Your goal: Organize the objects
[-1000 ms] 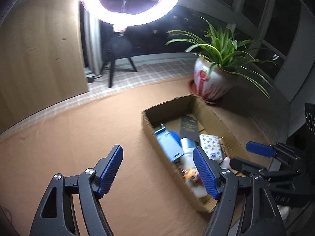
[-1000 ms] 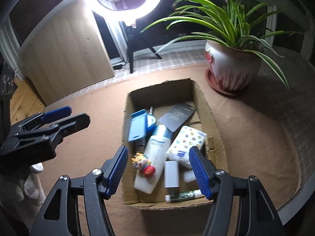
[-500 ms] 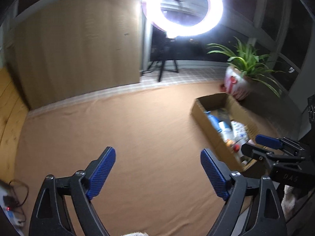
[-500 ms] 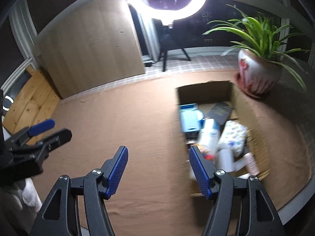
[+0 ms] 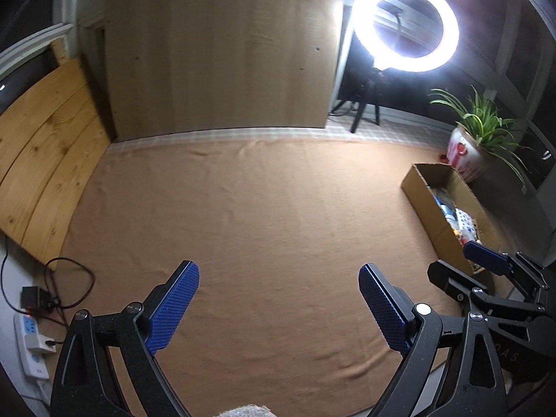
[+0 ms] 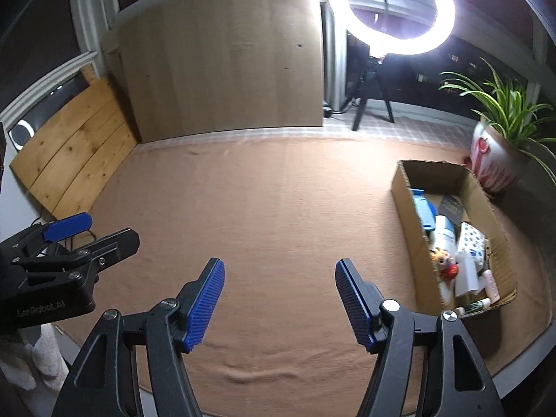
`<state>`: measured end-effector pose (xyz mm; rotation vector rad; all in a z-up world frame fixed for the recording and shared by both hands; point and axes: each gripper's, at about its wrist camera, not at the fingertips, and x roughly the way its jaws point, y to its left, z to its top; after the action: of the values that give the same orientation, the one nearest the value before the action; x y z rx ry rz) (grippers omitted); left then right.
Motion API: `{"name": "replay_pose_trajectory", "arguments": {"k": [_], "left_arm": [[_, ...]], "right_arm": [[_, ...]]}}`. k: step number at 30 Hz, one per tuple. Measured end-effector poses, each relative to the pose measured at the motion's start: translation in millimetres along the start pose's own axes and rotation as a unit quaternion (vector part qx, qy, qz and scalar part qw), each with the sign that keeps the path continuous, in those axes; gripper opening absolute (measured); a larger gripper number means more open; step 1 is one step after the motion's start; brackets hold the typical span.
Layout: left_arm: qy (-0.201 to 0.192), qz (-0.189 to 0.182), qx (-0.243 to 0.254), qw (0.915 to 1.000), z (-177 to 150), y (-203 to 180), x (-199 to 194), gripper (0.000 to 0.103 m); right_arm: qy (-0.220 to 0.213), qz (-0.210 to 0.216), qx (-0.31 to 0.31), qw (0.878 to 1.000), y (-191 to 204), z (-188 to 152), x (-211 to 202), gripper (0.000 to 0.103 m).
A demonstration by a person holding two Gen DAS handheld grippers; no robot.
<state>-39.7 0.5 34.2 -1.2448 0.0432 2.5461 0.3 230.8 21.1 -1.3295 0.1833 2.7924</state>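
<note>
An open cardboard box [image 6: 405,205] stands at the right of the brown cloth [image 6: 278,208]. It holds several items: a blue case [image 6: 422,208], a white bottle [image 6: 444,232], a dotted pack [image 6: 471,239], a dark card [image 6: 451,205], a small doll [image 6: 444,264]. The box also shows in the left wrist view [image 5: 427,205]. My left gripper [image 5: 278,299] is open and empty over the bare cloth [image 5: 260,226]. My right gripper [image 6: 279,295] is open and empty, left of the box.
A potted plant [image 6: 497,163] stands behind the box. A ring light on a tripod [image 6: 389,10] is at the back. Wooden boards [image 6: 226,59] lean at the back and left. A power strip with cables [image 5: 31,344] lies at the left edge.
Both grippers have pulled back and swung left, away from the box. The box has shifted to the right of both views. Both stay open and empty.
</note>
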Motion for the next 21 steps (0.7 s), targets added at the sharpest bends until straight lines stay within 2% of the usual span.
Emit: {"name": "replay_pose_trajectory", "arguments": {"k": [12, 21], "left_arm": [[-0.01, 0.012, -0.01, 0.9998, -3, 22, -14, 0.095], [-0.006, 0.012, -0.013, 0.9998, 2, 27, -7, 0.095]], "right_arm": [[-0.015, 0.0, -0.017, 1.0, 29, 7, 2, 0.064], [-0.016, 0.001, -0.02, 1.0, 32, 12, 7, 0.064]]}}
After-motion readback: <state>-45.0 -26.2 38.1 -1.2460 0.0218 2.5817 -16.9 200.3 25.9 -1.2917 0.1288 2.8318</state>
